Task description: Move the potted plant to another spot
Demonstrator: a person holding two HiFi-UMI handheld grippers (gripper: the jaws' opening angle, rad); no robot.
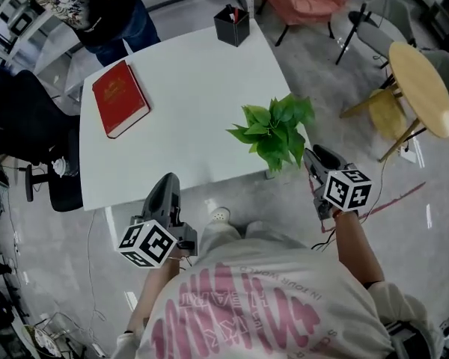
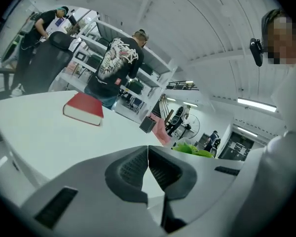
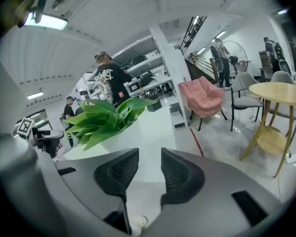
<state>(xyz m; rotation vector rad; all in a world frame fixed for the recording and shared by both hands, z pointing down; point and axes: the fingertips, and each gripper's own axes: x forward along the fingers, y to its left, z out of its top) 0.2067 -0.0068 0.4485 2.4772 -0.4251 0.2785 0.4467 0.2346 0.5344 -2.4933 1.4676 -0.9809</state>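
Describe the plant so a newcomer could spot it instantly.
Start at the white table. At its near right corner stands the potted plant. It alone is green and leafy; the red book and black pen holder sit farther off.

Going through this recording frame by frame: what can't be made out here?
Potted plant: in the head view its leaves cover the pot; in the left gripper view the left gripper hides all but a few leaves.
Red book: cover print too small, head view.
Black pen holder: contents too small, head view.

White table [image 1: 194, 88] bears book [image 1: 120, 98], pen holder [image 1: 232, 25], plant [image 1: 275, 132].
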